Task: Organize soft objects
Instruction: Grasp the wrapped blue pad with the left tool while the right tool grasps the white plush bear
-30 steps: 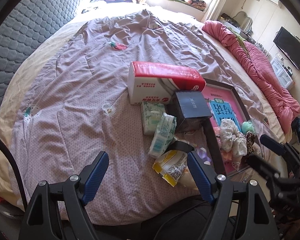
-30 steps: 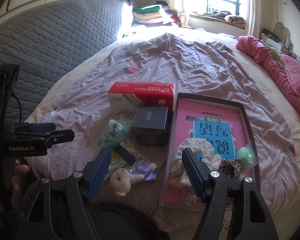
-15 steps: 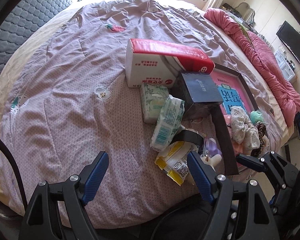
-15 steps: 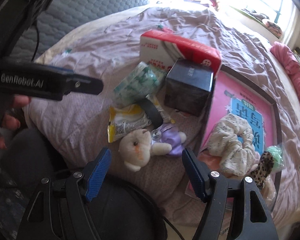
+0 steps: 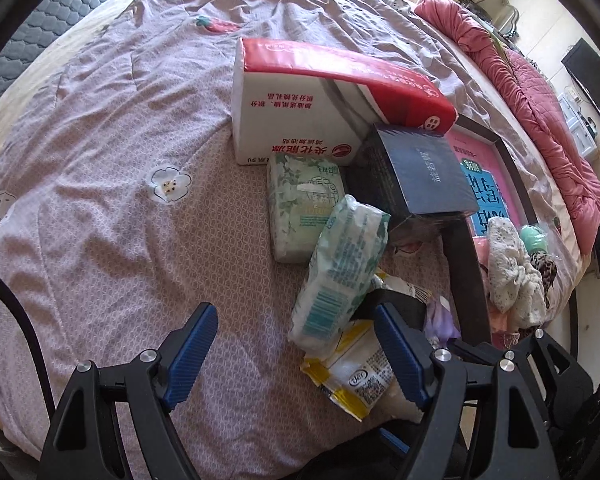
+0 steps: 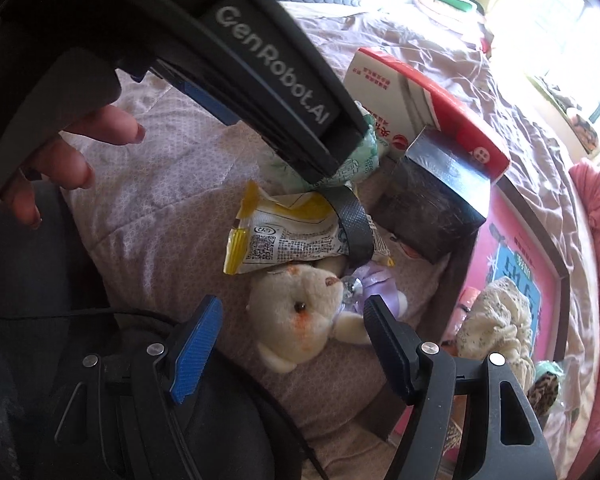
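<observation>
Lower spread right gripper (image 6: 292, 340) around teddy bear's (image 6: 300, 320) head, avoiding yellow snack packet (image 6: 284, 236); left gripper (image 5: 292, 344) spread, idle.

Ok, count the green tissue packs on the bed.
2: one tissue pack flat before the red-and-white box, another leaning on it. More may hide underneath.

Count on the bed: one red-and-white carton (image 5: 324, 96), one dark blue box (image 5: 424, 172), two green tissue packs (image 5: 304, 208) (image 5: 340, 264), one yellow snack wrapper (image 6: 284, 236), one plush bear (image 6: 300, 316), one pink-lined tray (image 5: 460, 280), one floral scrunchie (image 6: 496, 320), one leopard-print scrunchie (image 5: 543, 270).
</observation>
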Action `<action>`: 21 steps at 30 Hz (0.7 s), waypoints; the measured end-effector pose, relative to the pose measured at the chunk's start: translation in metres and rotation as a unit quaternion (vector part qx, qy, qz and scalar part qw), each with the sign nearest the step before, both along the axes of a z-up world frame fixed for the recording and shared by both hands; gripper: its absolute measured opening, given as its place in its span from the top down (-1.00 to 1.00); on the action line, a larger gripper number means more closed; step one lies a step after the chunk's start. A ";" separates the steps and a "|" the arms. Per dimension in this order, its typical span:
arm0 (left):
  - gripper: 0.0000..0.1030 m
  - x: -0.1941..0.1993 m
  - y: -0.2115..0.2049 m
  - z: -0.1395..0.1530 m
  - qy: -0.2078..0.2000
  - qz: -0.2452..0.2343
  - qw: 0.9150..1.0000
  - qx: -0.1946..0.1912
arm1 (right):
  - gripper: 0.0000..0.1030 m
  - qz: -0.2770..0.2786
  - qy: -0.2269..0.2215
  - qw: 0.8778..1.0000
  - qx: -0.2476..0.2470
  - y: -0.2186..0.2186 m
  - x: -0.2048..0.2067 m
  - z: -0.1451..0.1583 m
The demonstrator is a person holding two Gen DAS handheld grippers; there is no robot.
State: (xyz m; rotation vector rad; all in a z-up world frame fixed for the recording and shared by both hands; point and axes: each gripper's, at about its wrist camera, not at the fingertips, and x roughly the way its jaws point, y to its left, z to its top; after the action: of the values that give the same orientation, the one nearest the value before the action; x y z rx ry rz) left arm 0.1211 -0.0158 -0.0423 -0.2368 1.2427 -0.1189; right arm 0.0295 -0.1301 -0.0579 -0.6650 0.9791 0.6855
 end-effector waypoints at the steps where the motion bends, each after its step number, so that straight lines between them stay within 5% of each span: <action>1: -0.55 0.001 0.000 -0.001 0.000 0.000 1.000 -0.003 | -0.36 -0.005 0.001 1.000 -0.006 0.001 0.003 -0.003; 6: -0.51 0.008 0.002 -0.009 0.002 0.005 1.000 -0.025 | -0.20 -0.040 0.012 0.999 0.033 -0.012 0.018 -0.001; 16: 0.32 0.016 -0.001 -0.018 0.010 -0.004 0.996 -0.085 | 0.04 -0.107 0.058 0.983 0.139 -0.052 0.041 0.023; 21: 0.44 0.013 0.003 -0.018 0.008 0.001 0.995 -0.096 | 0.05 -0.117 0.067 0.980 0.149 -0.055 0.045 0.022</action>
State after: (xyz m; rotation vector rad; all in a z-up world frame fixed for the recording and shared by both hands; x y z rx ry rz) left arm 0.1343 -0.0123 -0.0602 -0.4054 1.2477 -0.2364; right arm 0.0741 -0.1854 -0.0357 -0.2383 1.0322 0.6566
